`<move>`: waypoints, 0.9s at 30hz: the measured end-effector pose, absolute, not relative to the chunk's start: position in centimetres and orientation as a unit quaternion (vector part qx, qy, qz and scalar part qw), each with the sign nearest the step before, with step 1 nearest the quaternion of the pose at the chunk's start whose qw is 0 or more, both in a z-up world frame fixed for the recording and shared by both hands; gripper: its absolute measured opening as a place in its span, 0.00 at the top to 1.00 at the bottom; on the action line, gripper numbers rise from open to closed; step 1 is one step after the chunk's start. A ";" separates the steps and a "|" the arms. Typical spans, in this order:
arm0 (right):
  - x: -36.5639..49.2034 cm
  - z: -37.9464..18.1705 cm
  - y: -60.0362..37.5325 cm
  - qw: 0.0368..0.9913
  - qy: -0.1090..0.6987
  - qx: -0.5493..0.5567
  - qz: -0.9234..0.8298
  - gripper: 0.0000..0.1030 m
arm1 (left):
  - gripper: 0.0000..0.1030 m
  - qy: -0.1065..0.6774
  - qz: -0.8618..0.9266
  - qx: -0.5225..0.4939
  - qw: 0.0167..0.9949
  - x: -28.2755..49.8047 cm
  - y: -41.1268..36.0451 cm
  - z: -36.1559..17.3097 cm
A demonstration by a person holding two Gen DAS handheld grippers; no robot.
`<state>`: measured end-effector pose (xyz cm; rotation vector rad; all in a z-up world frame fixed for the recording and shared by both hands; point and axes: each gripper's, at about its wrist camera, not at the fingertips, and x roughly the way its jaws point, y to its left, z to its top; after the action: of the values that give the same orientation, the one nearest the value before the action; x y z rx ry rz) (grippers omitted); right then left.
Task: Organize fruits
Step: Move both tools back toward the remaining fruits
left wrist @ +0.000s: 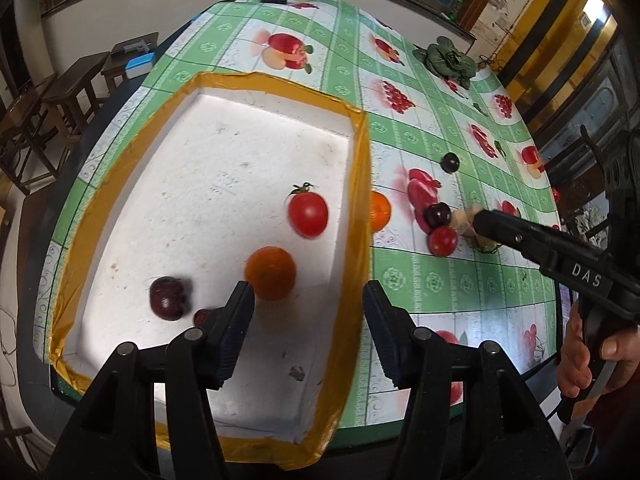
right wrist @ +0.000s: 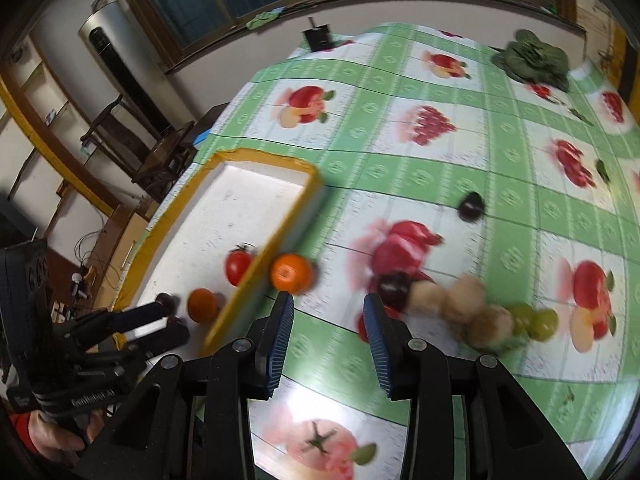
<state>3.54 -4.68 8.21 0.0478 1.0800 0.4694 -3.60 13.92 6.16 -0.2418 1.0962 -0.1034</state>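
A white foam tray (left wrist: 224, 168) edged with yellow tape sits on a tabletop (left wrist: 404, 280) covered in a green fruit-print cloth. Inside the tray lie a tomato (left wrist: 308, 214), an orange (left wrist: 271, 273) and a dark plum (left wrist: 169, 298), with another dark fruit partly hidden behind the left gripper (left wrist: 308, 294). That gripper hangs over the tray's near end, its jaws apart and nothing between them.

Outside the tray, a second orange (right wrist: 291, 273) rests against the tray's right wall. Further right on the cloth are a dark cherry (right wrist: 394, 289), a second tomato (left wrist: 443, 241), three pale round fruits (right wrist: 466, 300) and green grapes (right wrist: 536, 320), bunched together, and one more dark fruit (right wrist: 471, 207) apart, further back. The right gripper (right wrist: 328, 308) hovers above the cloth between the outer orange and the cherry, its jaws parted and empty. Leafy greens (right wrist: 534, 60) lie at the far corner. A hand (left wrist: 588, 356) holds the right gripper's handle.
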 end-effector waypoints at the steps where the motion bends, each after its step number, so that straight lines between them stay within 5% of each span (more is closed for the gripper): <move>1: 3.4 8.1 -5.6 0.832 0.511 0.026 0.214 0.63 | 0.47 0.520 -0.052 -0.113 0.845 -3.5 13.6 6.2; 27: 1.4 6.1 -20.8 0.844 0.520 0.098 0.088 0.63 | 0.42 0.520 -0.133 -0.054 0.842 -1.2 2.7 6.4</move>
<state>1.44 -20.76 6.14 0.2069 1.0980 0.1852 -1.22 2.73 6.37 -0.1140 1.0995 -0.2811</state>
